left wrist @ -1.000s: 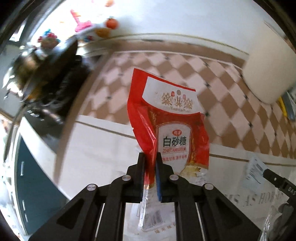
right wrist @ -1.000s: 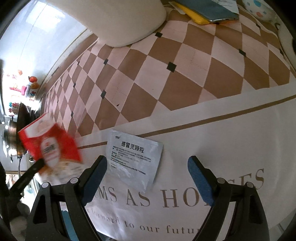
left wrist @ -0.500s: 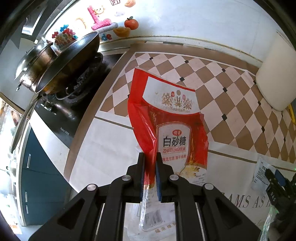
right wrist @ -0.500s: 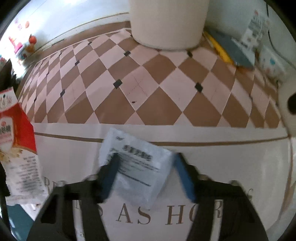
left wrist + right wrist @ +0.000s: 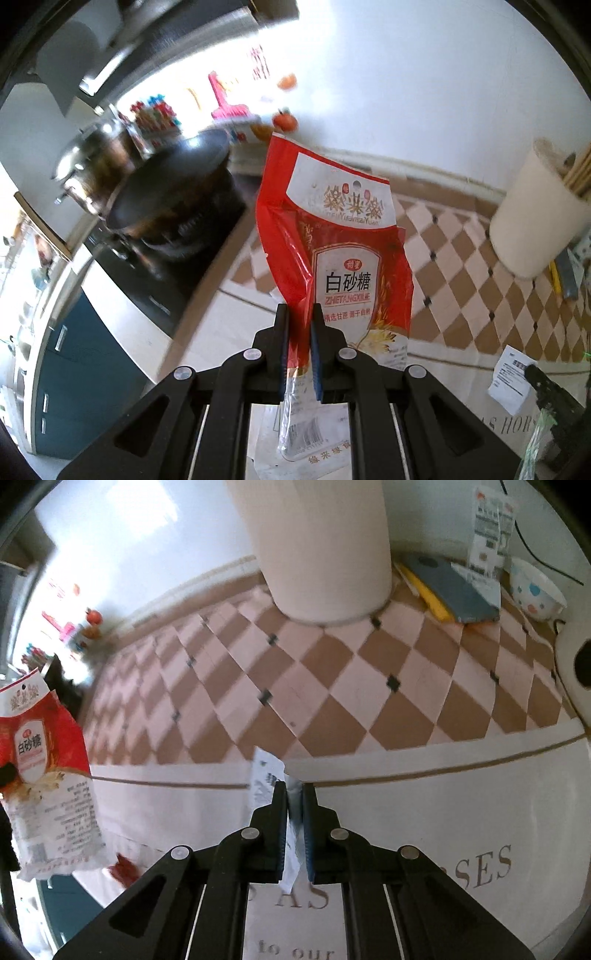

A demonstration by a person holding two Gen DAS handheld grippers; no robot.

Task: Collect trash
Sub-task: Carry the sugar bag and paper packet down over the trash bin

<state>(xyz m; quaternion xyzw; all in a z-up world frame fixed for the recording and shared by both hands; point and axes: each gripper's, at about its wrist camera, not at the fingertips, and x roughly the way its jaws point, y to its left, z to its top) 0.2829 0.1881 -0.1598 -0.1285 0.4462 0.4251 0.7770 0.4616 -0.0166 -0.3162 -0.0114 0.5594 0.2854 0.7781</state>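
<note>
- Left gripper (image 5: 299, 325) closed on the sugar bag (image 5: 340, 258) — pinched at its lower left edge, centre of the left view; bag held up off the counter (image 5: 229, 325), red top rising toward frame centre.
- Same bag seen at the left edge of the right view, hanging clear of the counter, its clear lower half crumpled.
- Right gripper (image 5: 294, 801) closed on the sachet (image 5: 267, 775) — lower centre of the right view, white foil edge sticking up and left past the fingertips, lower end trailing between the pads.
- In the left view, sachet at lower right, with the other gripper's dark tip over it.
- Likely handling, bag: empty and very light, thin crinkly film, floppy, a bit slick; an edge pinch looks enough, though a swing could let it flap or slide out.
- Likely handling, sachet: small, flat, light, slightly stiffer foil; a grip nearer the middle would probably hold surer than the present edge hold.
- Nothing fragile in either piece; squeezing hard should do no harm.
- No bin recognisable in either view; white tub (image 5: 321, 546) at upper centre of the right view, purpose unclear.
</note>
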